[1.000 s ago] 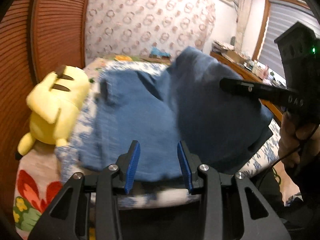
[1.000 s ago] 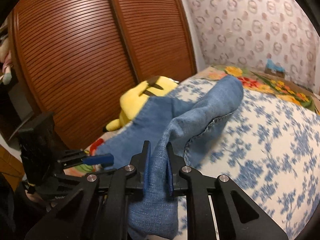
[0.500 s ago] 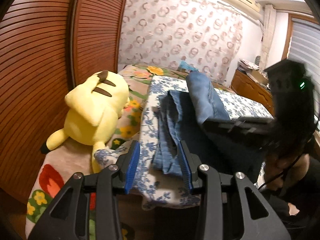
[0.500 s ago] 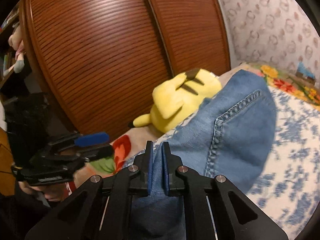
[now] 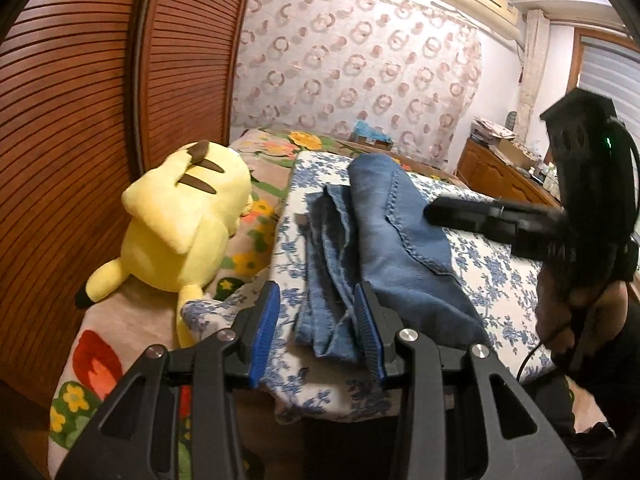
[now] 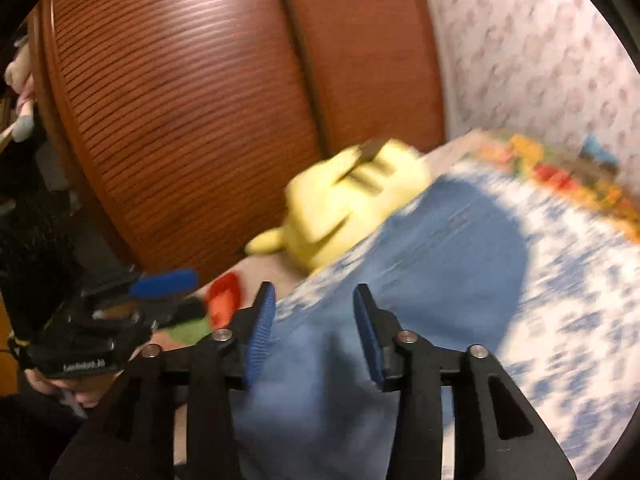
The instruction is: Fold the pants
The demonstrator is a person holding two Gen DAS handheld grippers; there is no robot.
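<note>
The blue denim pants (image 5: pixel 384 248) lie folded in a long stack on the blue-flowered bed sheet (image 5: pixel 492 276). They also show, blurred, in the right wrist view (image 6: pixel 448 264). My left gripper (image 5: pixel 316 334) is open and empty, just short of the near end of the pants. My right gripper (image 6: pixel 314 332) is open and empty above the near part of the pants. It also shows in the left wrist view (image 5: pixel 452 214) over the pants' right side. The left gripper shows at the left of the right wrist view (image 6: pixel 160 292).
A yellow plush toy (image 5: pixel 184 224) lies on the flowered blanket (image 5: pixel 100 360) left of the pants, beside the brown louvered wardrobe doors (image 5: pixel 80 120). A wooden dresser (image 5: pixel 504 176) with clutter stands at the far right. The bed's near edge (image 5: pixel 336 404) is just before my left gripper.
My right gripper has opened and let go of the pants, which now lie folded on the bed. My left gripper has drawn back from the pants, staying open.
</note>
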